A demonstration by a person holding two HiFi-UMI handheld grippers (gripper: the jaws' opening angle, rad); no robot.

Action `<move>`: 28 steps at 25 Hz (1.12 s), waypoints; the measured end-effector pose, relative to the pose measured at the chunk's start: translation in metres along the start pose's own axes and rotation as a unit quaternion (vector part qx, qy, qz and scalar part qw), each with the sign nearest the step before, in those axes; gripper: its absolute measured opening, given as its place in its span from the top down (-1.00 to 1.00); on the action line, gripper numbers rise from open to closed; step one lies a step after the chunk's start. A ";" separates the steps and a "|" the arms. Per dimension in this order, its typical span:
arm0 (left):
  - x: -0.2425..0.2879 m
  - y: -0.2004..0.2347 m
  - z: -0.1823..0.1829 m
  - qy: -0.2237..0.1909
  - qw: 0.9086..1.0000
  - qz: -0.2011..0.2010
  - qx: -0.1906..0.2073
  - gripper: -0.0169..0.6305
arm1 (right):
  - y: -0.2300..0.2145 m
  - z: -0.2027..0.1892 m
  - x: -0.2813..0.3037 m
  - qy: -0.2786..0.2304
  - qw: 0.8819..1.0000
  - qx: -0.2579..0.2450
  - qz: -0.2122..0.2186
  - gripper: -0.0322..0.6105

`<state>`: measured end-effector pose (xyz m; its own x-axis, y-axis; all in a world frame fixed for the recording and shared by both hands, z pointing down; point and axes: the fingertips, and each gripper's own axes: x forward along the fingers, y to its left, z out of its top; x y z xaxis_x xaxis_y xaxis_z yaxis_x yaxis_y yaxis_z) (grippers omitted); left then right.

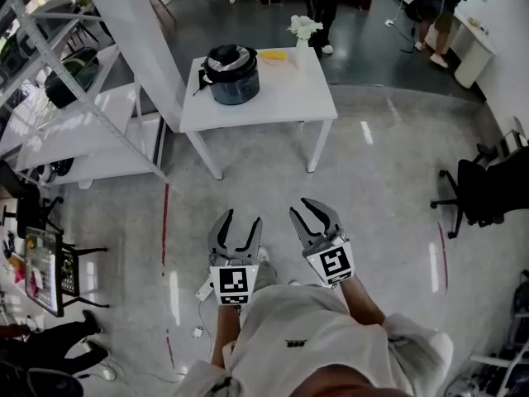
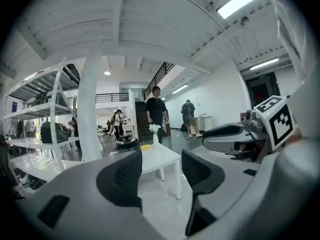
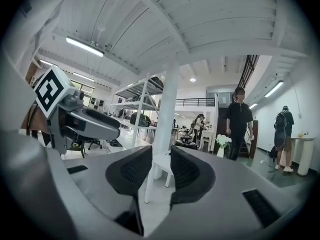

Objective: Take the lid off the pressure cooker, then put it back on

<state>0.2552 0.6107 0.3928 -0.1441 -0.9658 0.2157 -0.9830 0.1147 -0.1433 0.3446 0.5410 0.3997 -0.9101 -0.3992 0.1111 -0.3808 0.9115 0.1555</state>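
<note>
Head view has the person standing well back from the white table (image 1: 285, 99), which sits far ahead in the middle of the room. The pressure cooker (image 1: 232, 79) stands on the table's left part, with its black lid (image 1: 230, 57) seated on top. A yellow object (image 1: 274, 55) and a vase of white flowers (image 1: 303, 30) stand to the cooker's right, near the far edge.

The left gripper (image 1: 242, 220) and right gripper (image 1: 312, 212) are held side by side, near the body, pointing toward the table. In each gripper view the jaws stand apart with only floor and the distant table showing between them; the right pair leaves the narrower gap. Neither holds anything.

By my reading, the task has not begun and this is the approach. The next move calls for walking up to the table, then bringing the grippers to the lid.

The polished grey floor (image 1: 372, 180) shows reflected lights. White shelving (image 1: 74, 122) with dark bags lines the left, an office chair (image 1: 483, 190) stands at right, and people stand at the far end.
</note>
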 end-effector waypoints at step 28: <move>0.153 0.160 0.004 -0.005 0.996 -0.086 0.004 0.17 | -0.032 0.019 0.206 0.030 0.997 0.015 -0.063 0.55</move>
<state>0.0763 0.4808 0.3994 0.0275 -0.9733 0.2279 -0.9921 -0.0544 -0.1126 0.1658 0.4315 0.3995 -0.8432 -0.5159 0.1512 -0.4977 0.8554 0.1434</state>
